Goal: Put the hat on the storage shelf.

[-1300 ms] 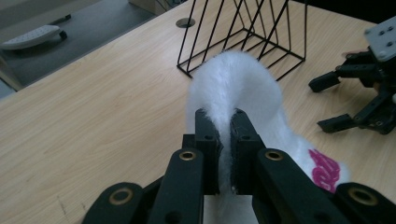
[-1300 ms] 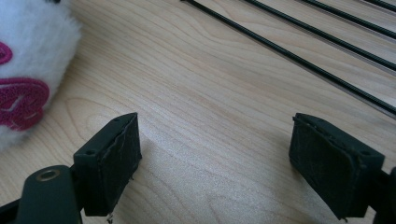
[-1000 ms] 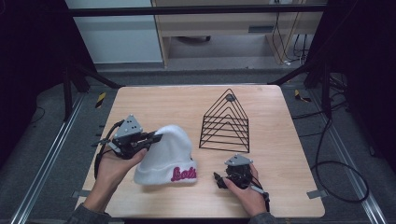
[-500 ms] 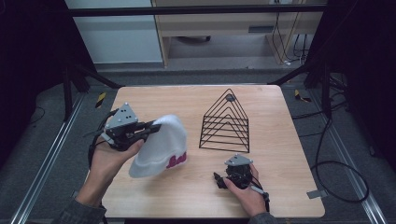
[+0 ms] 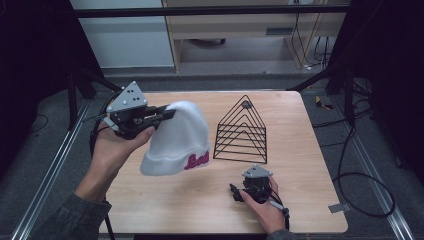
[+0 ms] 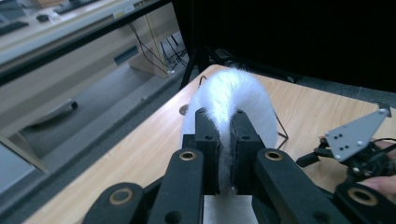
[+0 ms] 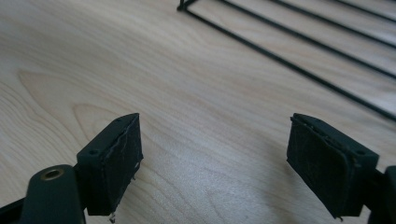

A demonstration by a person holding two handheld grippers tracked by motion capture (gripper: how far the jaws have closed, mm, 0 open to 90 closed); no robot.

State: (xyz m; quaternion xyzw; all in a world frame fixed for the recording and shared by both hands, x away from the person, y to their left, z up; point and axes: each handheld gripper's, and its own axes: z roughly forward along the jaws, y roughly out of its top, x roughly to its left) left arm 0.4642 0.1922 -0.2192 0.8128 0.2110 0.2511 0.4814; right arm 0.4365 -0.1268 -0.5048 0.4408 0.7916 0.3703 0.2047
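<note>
White knit beanie is pinched at its crown between the two black jaws of the left gripper; in the left gripper view the fuzzy fabric bulges out above and beyond the closed pads, which press it from both sides. The hat hangs from that grip, lifted off the wooden table over its left half, with the cuffed brim lowest and pink lettering showing on the cuff. The left hand wraps the gripper body from below, a grey three-cornered plate on top of it, and a grey sleeve runs down to the bottom edge.

Right gripper sits low near the table's front edge, held by the right hand. Its jaws stand wide apart with nothing between them; in the right gripper view bare wood grain lies between the two pads. Just beyond it stands a black wire rack shaped like a triangle, resting on the table to the right of the beanie and apart from it.
</note>
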